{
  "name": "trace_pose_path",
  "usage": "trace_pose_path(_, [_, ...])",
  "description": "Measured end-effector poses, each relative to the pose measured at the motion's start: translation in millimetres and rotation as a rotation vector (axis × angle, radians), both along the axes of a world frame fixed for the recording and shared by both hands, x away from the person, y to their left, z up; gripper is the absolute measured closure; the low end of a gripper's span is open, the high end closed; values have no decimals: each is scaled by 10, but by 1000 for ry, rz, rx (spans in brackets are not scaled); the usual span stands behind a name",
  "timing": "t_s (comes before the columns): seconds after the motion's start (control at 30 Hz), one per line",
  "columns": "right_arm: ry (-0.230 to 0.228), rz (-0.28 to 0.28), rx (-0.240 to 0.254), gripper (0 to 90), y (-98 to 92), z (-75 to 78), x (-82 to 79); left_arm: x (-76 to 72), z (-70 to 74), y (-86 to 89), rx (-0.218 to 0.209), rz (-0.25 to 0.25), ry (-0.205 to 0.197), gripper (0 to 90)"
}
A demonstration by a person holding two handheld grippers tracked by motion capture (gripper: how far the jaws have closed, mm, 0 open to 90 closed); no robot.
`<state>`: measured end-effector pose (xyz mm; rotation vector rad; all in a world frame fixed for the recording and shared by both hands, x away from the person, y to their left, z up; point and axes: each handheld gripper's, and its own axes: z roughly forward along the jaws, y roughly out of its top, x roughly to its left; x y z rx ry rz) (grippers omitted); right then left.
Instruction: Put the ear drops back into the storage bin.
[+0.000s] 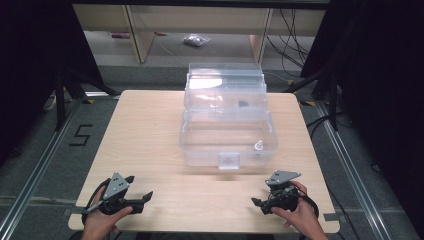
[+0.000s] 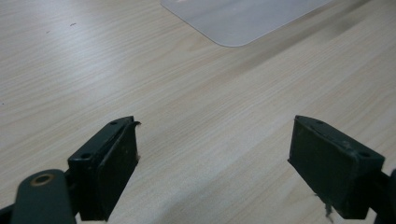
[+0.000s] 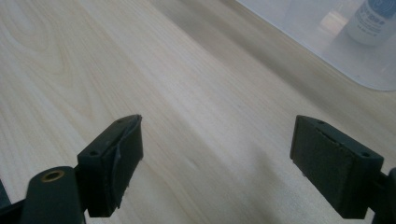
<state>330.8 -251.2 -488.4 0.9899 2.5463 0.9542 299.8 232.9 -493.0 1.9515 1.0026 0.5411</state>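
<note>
So the clear plastic box (image 1: pixel 227 120) is sat in the middle of the table (image 1: pixel 145 145), lid tipped open toward the far side, and everything else gets placed relative to it here. The left gripper (image 1: pixel 141 198) is held near the front-left of the box, well apart from it, jaws spread wide with nothing between them but bare wood in the left gripper view. The right gripper (image 1: pixel 256 202) is held near the front-right of the box, jaws also wide apart and empty. A small white bottle (image 1: pixel 258 146) is stood inside the box, close to its front-right wall, and a small dark thing (image 1: pixel 243 104) is seen further back in the box, too small to be made out. Risk-wise: the box looks light and its walls are see-through, so the front rim or the latch (image 1: pixel 229 160) could easily be clipped on the way in and the whole box shoved toward the back. The bottle is upright and narrow, so it's probably knocked over if one jaw gets there first. The lid could also be nudged and dropped shut.
</note>
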Motion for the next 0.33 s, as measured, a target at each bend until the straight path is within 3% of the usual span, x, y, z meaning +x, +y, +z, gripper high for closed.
trace_pose_path(0.33, [23,-5,-4,180,-4,1,6,2,1,6,3,1,0,150])
